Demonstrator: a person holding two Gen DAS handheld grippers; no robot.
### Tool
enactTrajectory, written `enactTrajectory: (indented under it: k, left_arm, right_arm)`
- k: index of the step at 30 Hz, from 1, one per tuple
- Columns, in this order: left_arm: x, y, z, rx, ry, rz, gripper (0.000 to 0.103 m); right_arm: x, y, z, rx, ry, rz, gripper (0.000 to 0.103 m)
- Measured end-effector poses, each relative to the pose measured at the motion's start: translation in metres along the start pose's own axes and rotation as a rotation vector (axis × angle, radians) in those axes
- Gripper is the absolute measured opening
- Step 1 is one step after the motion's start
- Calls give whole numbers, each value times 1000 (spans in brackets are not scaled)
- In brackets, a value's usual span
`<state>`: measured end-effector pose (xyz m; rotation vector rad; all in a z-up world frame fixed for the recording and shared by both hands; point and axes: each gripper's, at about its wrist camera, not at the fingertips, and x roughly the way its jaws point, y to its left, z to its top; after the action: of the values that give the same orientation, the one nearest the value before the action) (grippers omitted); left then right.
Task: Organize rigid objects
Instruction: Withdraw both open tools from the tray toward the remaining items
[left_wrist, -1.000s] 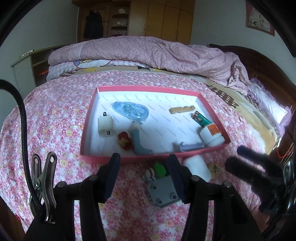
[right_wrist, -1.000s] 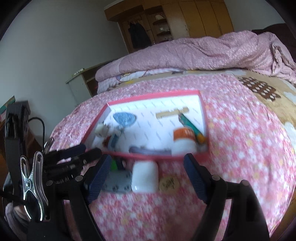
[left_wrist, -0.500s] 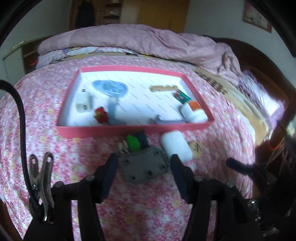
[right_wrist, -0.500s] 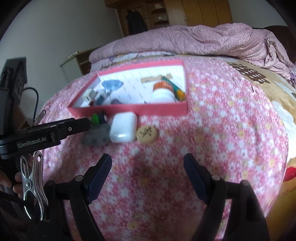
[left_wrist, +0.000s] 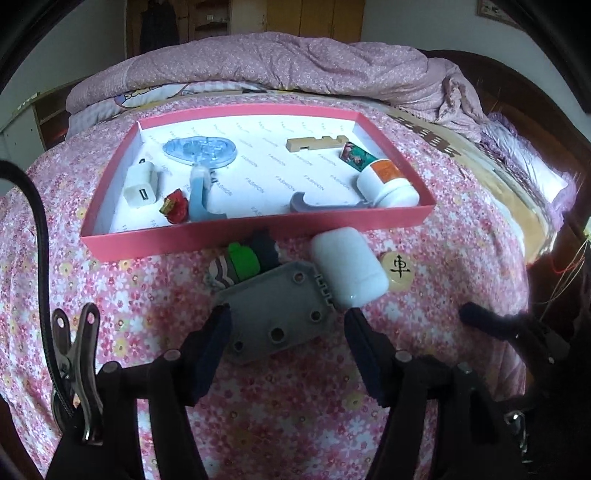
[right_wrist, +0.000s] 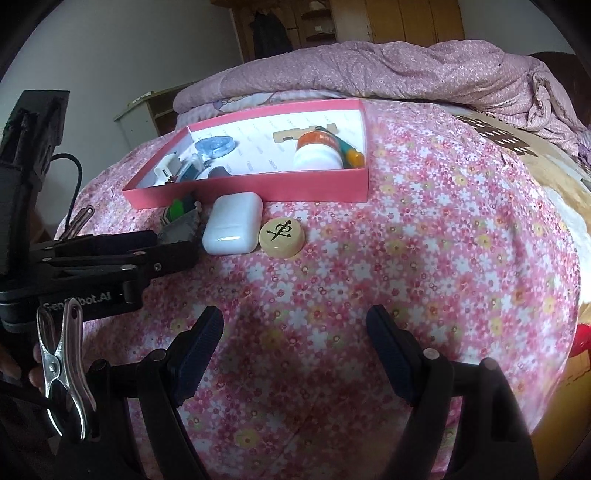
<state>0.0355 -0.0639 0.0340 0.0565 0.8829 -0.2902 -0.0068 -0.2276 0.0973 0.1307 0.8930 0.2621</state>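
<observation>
A pink-walled tray (left_wrist: 236, 236) (right_wrist: 258, 184) lies on the flowered bedspread and holds a white charger (left_wrist: 140, 182), a blue plastic piece (left_wrist: 199, 149), a wooden block (left_wrist: 316, 142), a white bottle with an orange label (left_wrist: 388, 181) and other small items. In front of it lie a grey plate with holes (left_wrist: 277, 314), a green piece (left_wrist: 242, 260), a white case (left_wrist: 347, 271) (right_wrist: 232, 223) and a round wooden chess piece (left_wrist: 399, 266) (right_wrist: 281, 236). My left gripper (left_wrist: 288, 332) is open with its fingers on either side of the grey plate. My right gripper (right_wrist: 295, 339) is open and empty, short of the chess piece.
A rumpled pink quilt (left_wrist: 295, 62) lies behind the tray. A dark wooden bed frame (left_wrist: 535, 122) runs along the right. A small cabinet (right_wrist: 147, 110) stands at the left, wardrobes at the back. The left gripper's body (right_wrist: 92, 266) shows in the right wrist view.
My left gripper has come down and forward so its fingers now flank the grey plate. My right gripper has pulled back from the items and stays open.
</observation>
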Motion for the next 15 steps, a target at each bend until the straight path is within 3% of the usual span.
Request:
enactTrajectory:
  k: [6, 15]
  left_arm:
    - [2, -4, 1, 27, -9, 27, 71]
    - [-6, 3, -7, 13, -14, 136, 71]
  right_arm:
    - [0, 2, -1, -2, -4, -9, 82]
    - [3, 6, -1, -29, 0, -25, 86]
